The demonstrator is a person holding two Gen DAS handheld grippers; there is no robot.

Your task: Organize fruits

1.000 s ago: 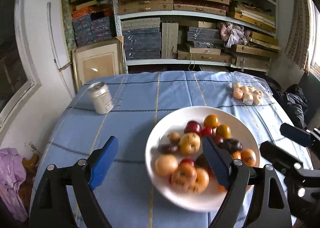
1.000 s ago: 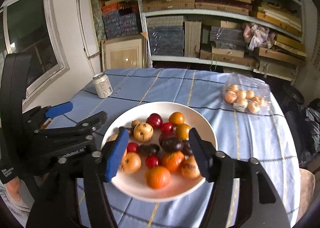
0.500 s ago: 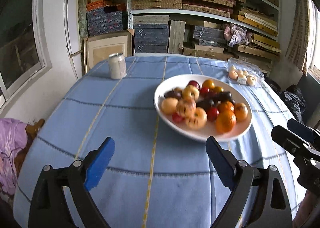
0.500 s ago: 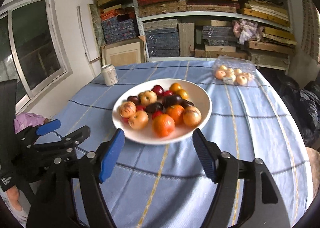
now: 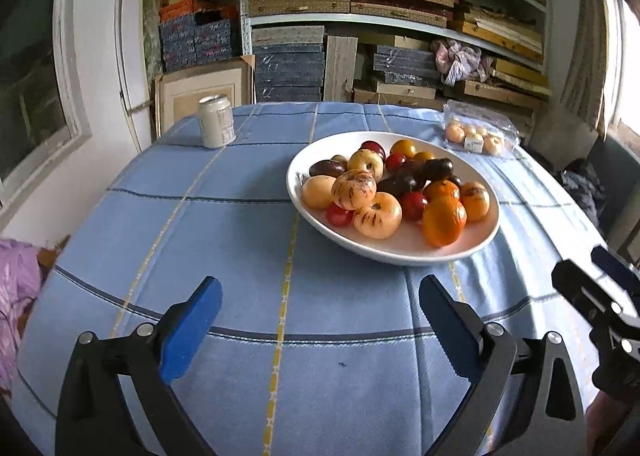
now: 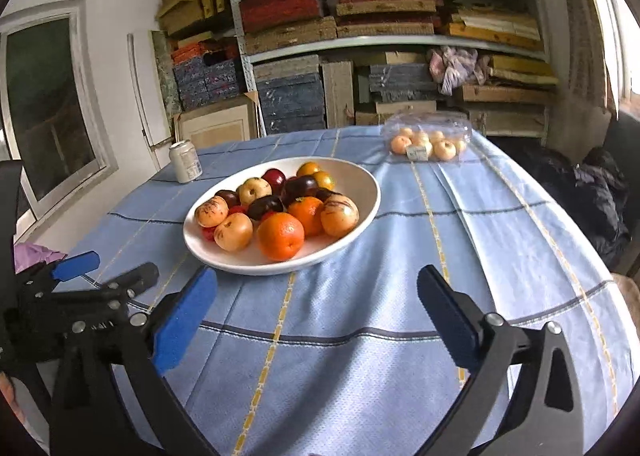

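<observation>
1. Storeroom with stacked shelves [image 5: 400, 20] behind; surface [image 5: 240, 216] covered in blue checked cloth.
2. White bowl [image 5: 394, 252] of mixed fruits [image 5: 384, 188], set on the surface right of centre in the left wrist view; left of centre in the right wrist view.
3. Contents: large orange [image 6: 280, 236] at the near rim, yellow striped fruits, small red fruits and dark purple fruits piled together, touching.
4. Clear packet of pale round fruits [image 6: 426, 142] beyond the bowl, toward the far right edge of the surface, apart from the bowl.
5. Drink can [image 5: 217, 126], upright, at the far left of the surface, well apart from the bowl.
6. Left hand-held gripper [image 5: 318, 306]: jaws spread wide, nothing between them, over bare cloth on the near side of the bowl.
7. Right hand-held gripper [image 6: 316, 302]: jaws likewise wide apart and empty, near the bowl's front rim without touching it.
8. Dark bundle [image 6: 600, 192] off the right edge of the surface; purple cloth [image 5: 16, 284] off the left edge.
</observation>
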